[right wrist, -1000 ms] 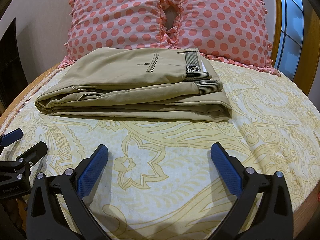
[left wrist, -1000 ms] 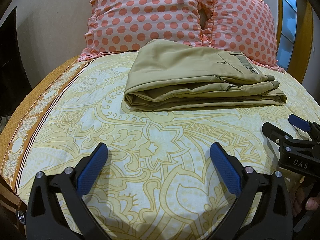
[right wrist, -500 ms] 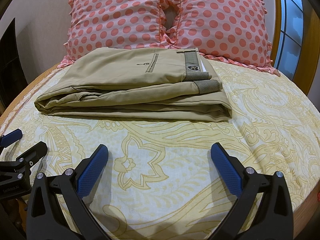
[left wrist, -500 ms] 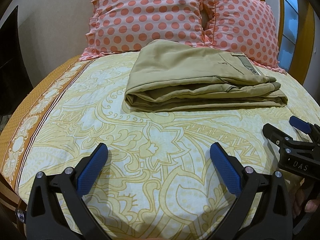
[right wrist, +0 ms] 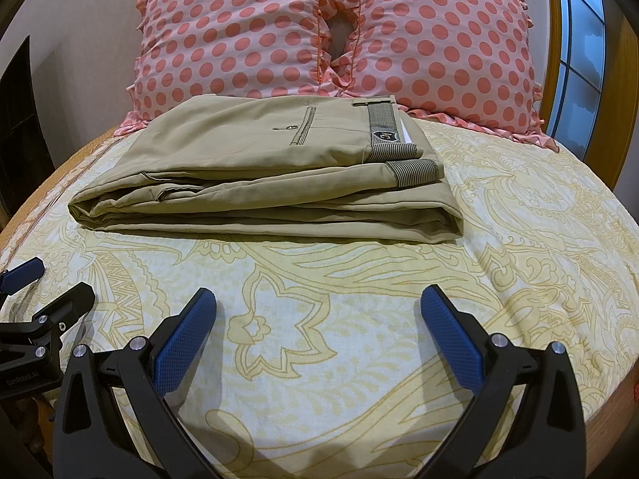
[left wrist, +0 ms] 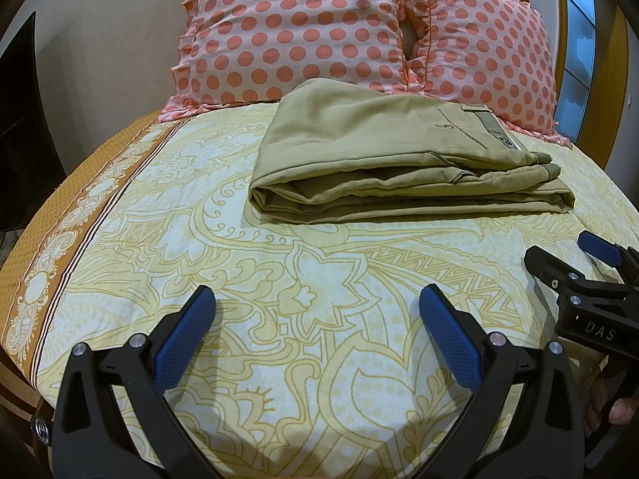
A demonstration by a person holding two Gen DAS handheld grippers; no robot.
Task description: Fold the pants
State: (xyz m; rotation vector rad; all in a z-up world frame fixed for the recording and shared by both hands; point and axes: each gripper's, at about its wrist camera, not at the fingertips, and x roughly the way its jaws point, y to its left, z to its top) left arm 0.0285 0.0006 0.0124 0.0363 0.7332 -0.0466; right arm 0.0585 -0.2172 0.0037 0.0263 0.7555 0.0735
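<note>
Khaki pants (left wrist: 383, 163) lie folded in a flat stack on the bed, in front of the pillows; the right wrist view shows them too (right wrist: 259, 175), with the striped waistband on top at the right. My left gripper (left wrist: 315, 331) is open and empty, hovering over the bedsheet well short of the pants. My right gripper (right wrist: 317, 331) is open and empty, also short of the pants. The right gripper shows at the right edge of the left wrist view (left wrist: 575, 263), and the left gripper at the left edge of the right wrist view (right wrist: 48, 291).
The bed has a yellow patterned sheet (left wrist: 279, 287) with an orange border at the left. Two pink polka-dot pillows (right wrist: 239, 40) (right wrist: 439, 48) stand at the headboard. A window with a wooden frame (right wrist: 579, 40) is at the right. A dark object stands left of the bed.
The left wrist view has shifted slightly, so the pants and pillows sit a little further right. The pants have not moved. Both grippers stay open.
</note>
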